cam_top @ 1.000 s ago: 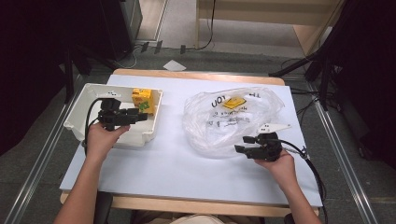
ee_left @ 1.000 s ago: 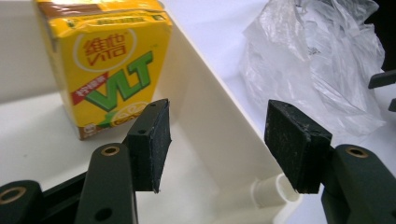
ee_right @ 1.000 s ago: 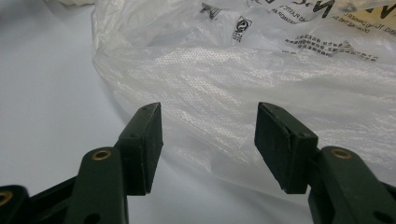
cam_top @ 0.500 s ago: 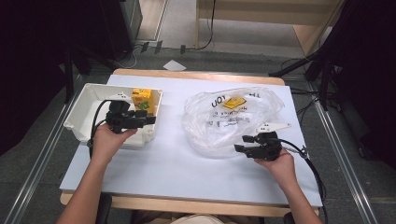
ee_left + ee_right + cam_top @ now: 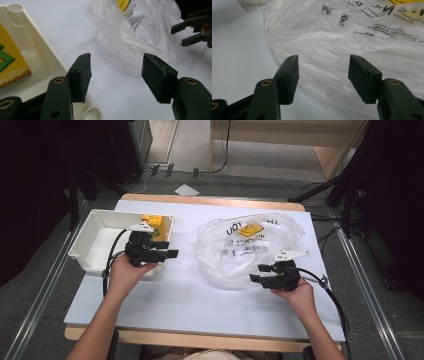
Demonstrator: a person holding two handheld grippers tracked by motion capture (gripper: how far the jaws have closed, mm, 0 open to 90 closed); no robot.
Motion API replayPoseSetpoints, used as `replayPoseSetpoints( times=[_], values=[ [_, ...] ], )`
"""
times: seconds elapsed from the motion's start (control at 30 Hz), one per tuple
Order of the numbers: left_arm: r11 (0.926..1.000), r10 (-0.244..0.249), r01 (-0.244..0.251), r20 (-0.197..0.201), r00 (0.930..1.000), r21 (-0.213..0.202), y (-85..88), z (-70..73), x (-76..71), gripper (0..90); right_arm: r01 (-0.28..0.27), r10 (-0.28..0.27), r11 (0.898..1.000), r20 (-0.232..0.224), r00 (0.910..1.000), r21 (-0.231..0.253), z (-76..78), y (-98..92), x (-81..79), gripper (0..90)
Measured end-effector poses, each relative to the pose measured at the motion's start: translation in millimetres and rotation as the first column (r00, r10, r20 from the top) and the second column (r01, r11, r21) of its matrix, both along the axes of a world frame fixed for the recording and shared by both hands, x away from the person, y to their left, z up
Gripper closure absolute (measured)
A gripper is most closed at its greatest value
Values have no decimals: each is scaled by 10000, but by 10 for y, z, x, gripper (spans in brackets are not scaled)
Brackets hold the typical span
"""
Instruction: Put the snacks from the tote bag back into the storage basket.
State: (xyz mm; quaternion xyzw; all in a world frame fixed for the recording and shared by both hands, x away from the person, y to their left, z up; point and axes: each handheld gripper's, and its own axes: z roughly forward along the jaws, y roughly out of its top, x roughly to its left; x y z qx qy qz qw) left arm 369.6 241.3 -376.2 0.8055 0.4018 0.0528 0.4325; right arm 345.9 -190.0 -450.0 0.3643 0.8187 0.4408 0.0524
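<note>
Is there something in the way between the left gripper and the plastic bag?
Nothing visible does. The left gripper, jaws open, sits at the white tray's corner, pointing toward the plastic bag; bare table lies between them.

floor: grey, cables at 12 o'clock | table: pale blue top, wooden edge | wooden furniture: 1 o'clock | dark cabinet: 11 o'clock | metal rails: 3 and 9 o'clock

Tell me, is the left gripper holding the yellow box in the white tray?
No, the left gripper has open jaws with nothing between them, and the yellow box lies apart in the white tray.
</note>
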Motion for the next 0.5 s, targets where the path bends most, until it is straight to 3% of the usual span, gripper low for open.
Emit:
replayPoseSetpoints(
  times=[0.37,0.5],
  values=[
    [9972,-730,731,-83,9973,129,-328,-7,-66,409,-31,31,10000,-9,10000,-28,2,8,-1,429],
    [9933,-1082,1091,-249,9938,381,-474,-46,-107,410,-41,41,10000,-6,10000,-47,2,13,-4,429]
  ],
)
